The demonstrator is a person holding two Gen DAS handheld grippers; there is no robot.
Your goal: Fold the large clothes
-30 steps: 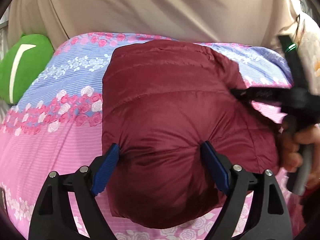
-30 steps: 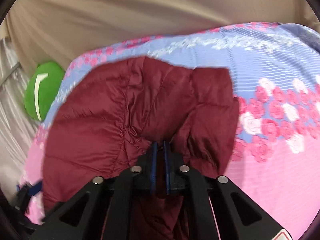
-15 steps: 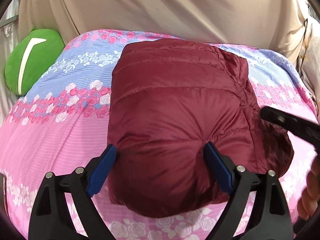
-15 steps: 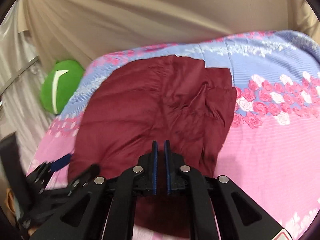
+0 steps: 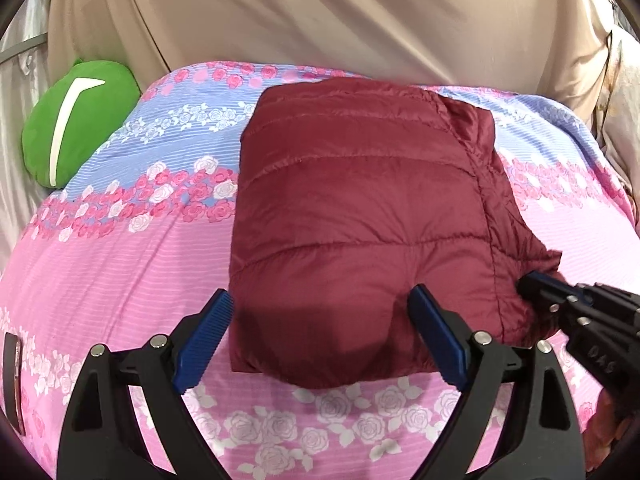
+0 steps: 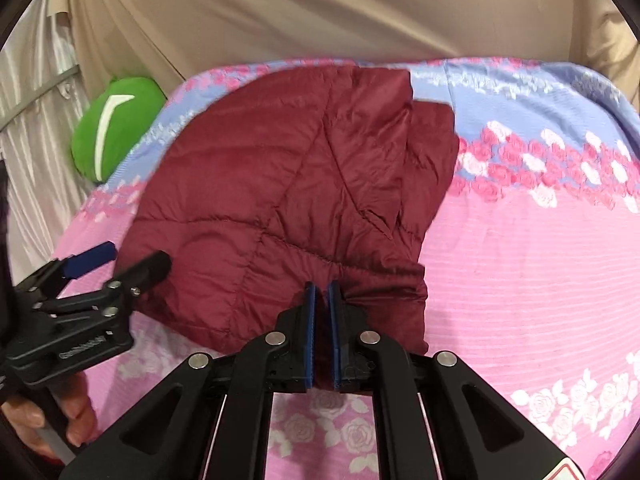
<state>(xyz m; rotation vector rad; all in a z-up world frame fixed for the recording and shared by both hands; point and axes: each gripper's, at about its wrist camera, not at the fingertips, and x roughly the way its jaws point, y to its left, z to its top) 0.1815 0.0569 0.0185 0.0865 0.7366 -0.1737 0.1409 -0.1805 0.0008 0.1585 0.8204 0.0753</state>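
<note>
A dark red quilted jacket (image 5: 360, 220) lies folded into a thick block on the pink and blue floral bedspread (image 5: 120, 260). My left gripper (image 5: 320, 336) stands open at the block's near left corner. One blue pad is just off the left edge, and the other rests over the cloth. My right gripper (image 6: 322, 296) is shut on a puckered bit of the jacket (image 6: 280, 184) at its near right edge. In the left wrist view the right gripper (image 5: 532, 284) shows at that edge. In the right wrist view the left gripper (image 6: 124, 264) shows at the left.
A green plush cushion (image 5: 76, 120) sits at the bed's far left corner. Beige draped cloth (image 5: 320, 20) hangs behind the bed, with pale curtain at the left. A person's hand (image 6: 52, 412) holds the left gripper's handle. Bare bedspread (image 6: 520, 280) stretches to the right of the jacket.
My right gripper has drawn back towards the near right edge with the cloth in it, and the bunched-up jacket now lies flatter. My left gripper has backed off slightly.
</note>
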